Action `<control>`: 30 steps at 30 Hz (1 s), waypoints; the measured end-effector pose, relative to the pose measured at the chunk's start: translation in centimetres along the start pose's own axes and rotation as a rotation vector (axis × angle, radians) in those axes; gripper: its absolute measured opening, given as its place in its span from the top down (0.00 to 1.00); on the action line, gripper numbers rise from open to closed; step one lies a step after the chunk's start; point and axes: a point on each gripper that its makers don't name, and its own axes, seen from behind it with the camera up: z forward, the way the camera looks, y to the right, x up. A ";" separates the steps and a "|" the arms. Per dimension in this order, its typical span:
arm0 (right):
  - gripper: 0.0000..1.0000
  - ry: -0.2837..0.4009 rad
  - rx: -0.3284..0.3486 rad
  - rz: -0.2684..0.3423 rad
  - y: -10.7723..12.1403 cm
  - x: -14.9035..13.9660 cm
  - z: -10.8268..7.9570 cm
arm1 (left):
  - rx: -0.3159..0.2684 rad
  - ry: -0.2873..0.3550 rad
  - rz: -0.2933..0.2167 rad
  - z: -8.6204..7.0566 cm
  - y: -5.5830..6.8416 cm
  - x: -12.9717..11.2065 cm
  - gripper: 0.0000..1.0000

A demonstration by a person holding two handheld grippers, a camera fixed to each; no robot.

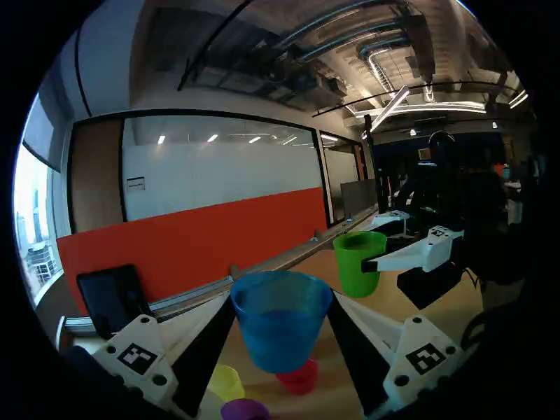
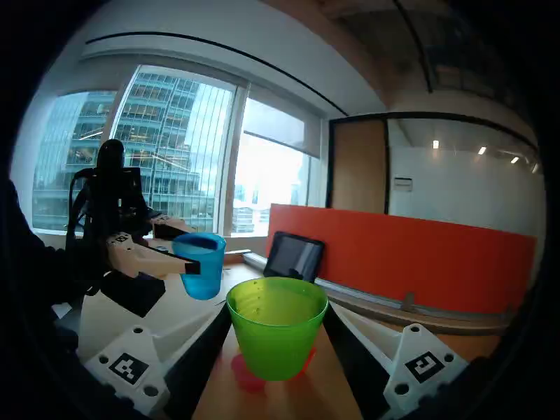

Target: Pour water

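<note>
Clamping blue cup (image 1: 280,339) in my left tool (image 1: 281,311), green cup (image 2: 276,346) in my right tool (image 2: 277,318), I should tip slowly, rim over rim.

Daylight floods through the windows (image 2: 175,161); fisheye edges curve strongly.

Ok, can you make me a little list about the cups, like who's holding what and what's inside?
left gripper: shut on the blue cup, held upright
blue cup contents: looks like water, roughly half full
right gripper: shut on the green cup, held upright
green cup contents: cannot tell
pouring: not started; the two cups are apart
on the table: red cup, yellow cup, purple cup, all beneath the blue cup
</note>
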 end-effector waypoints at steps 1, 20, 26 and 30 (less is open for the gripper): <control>0.08 -0.001 0.003 0.000 -0.2 0.0 0.1 | 0.002 0.003 0.007 0.0 -0.1 0.2 0.13; 0.08 -0.004 0.075 0.010 -3.6 -1.4 1.6 | 0.052 0.035 0.223 0.2 -0.9 4.0 0.13; 0.08 -0.006 0.101 0.009 -4.8 -1.7 2.1 | 0.073 0.036 0.310 0.4 -1.2 5.0 0.13; 0.08 -0.005 0.116 0.012 -5.4 -1.9 2.4 | 0.080 0.038 0.353 0.4 -1.1 5.6 0.13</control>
